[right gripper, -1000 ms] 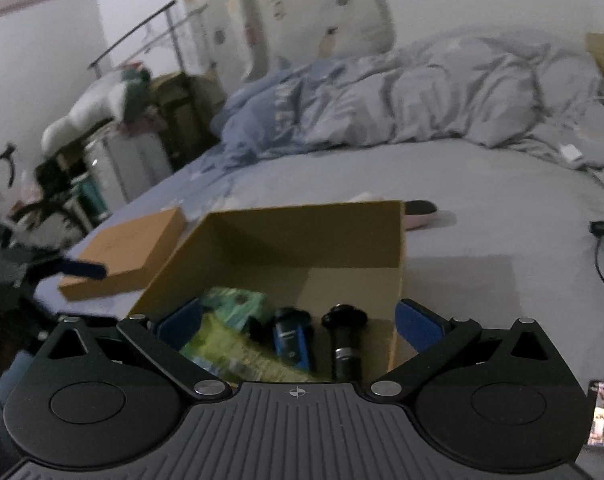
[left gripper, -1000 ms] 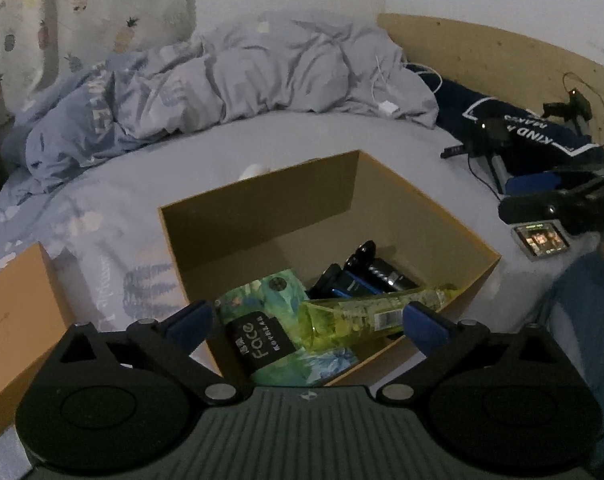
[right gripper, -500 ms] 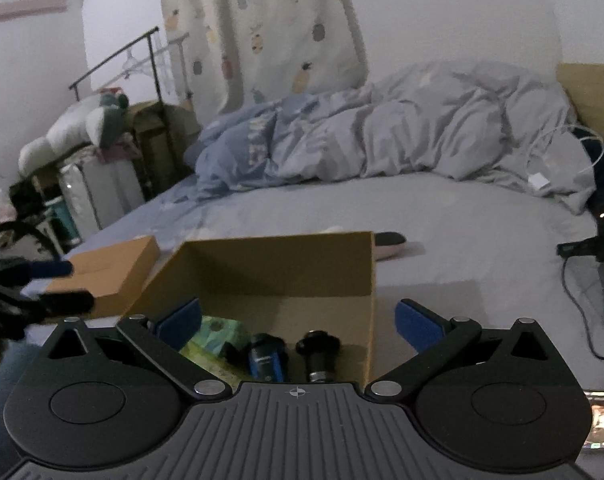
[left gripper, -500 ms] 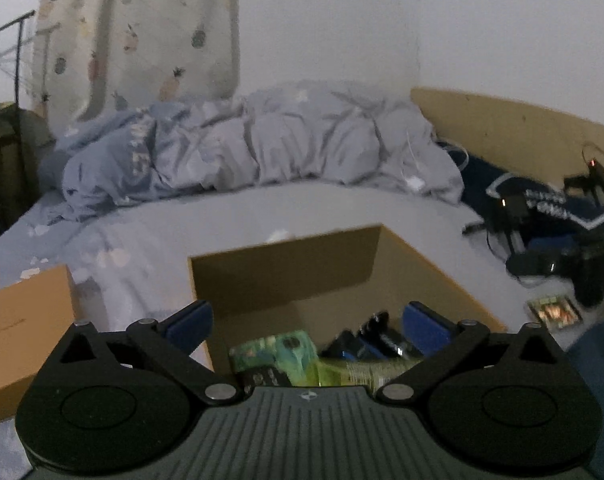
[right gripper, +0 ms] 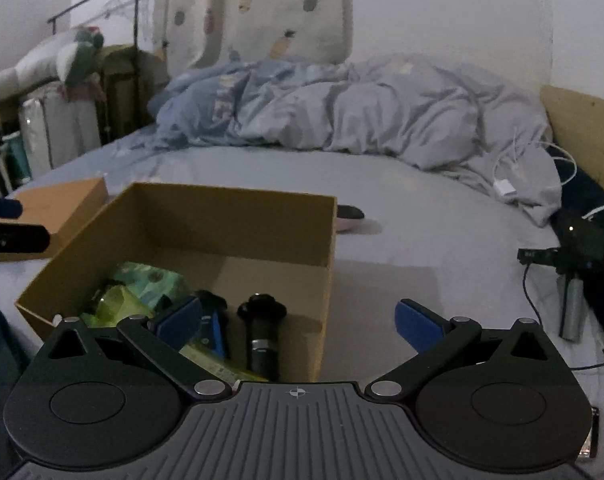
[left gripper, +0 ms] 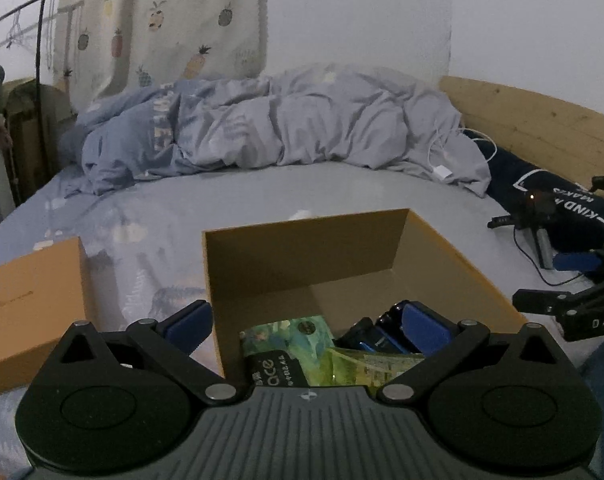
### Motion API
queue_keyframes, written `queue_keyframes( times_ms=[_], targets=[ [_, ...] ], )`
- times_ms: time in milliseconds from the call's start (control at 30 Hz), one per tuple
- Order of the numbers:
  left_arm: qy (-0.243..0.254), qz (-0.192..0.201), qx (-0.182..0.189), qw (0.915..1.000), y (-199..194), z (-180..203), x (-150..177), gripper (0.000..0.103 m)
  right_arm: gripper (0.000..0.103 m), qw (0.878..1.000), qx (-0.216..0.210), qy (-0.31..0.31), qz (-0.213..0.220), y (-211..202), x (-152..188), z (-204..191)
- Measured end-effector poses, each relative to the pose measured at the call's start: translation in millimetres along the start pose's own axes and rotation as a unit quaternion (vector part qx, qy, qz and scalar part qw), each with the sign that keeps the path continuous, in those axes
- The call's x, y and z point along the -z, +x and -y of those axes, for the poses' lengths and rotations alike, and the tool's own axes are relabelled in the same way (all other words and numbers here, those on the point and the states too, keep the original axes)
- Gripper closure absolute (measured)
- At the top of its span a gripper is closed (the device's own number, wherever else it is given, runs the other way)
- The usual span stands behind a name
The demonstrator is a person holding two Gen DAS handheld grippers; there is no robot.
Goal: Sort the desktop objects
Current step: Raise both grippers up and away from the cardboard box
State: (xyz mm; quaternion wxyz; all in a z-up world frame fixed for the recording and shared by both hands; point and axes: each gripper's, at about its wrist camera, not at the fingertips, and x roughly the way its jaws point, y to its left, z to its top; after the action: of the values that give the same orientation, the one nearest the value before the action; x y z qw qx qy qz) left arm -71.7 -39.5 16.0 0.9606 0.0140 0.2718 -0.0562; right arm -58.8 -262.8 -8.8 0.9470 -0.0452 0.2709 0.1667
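Nearest, the left gripper (left gripper: 308, 326) hangs with its 2 blue fingers spread wide and nothing between them, above the near edge of the open cardboard box (left gripper: 302, 252). The right gripper (right gripper: 297, 320) is likewise spread and empty, over the box's near right corner. Inside the box lie a green packet (left gripper: 289, 340), a yellow-green bottle (right gripper: 113, 304) and a black cylinder (right gripper: 263, 336). Left of the box rests a closed orange box (left gripper: 29, 304) on the bed (left gripper: 261, 192). Farthest, a rumpled grey duvet (left gripper: 281, 128).
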Motion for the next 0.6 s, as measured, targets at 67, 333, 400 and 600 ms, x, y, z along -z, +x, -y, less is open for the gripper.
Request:
queue_keyframes(
  times_ms=[67, 333, 400, 600],
  targets=[
    [0.004, -0.001, -0.004, 1.0, 0, 1, 1, 0.0, 0.0, 1.0, 0.001, -0.004, 0.004, -1, 0, -3],
    [-0.001, 0.0, -0.003, 1.0, -1, 0, 0, 0.0, 0.0, 1.0, 0.012, -0.012, 0.015, -2, 0, -8],
    [-0.003, -0.001, -0.003, 1.0, -1, -1, -1, 0.0, 0.0, 1.0, 0.012, -0.017, 0.016, -2, 0, -11],
    [-0.018, 0.014, 0.005, 0.9997, -10, -4, -5, 0.0, 0.0, 0.998, -0.018, -0.055, 0.035, -9, 0, -27]
  ],
)
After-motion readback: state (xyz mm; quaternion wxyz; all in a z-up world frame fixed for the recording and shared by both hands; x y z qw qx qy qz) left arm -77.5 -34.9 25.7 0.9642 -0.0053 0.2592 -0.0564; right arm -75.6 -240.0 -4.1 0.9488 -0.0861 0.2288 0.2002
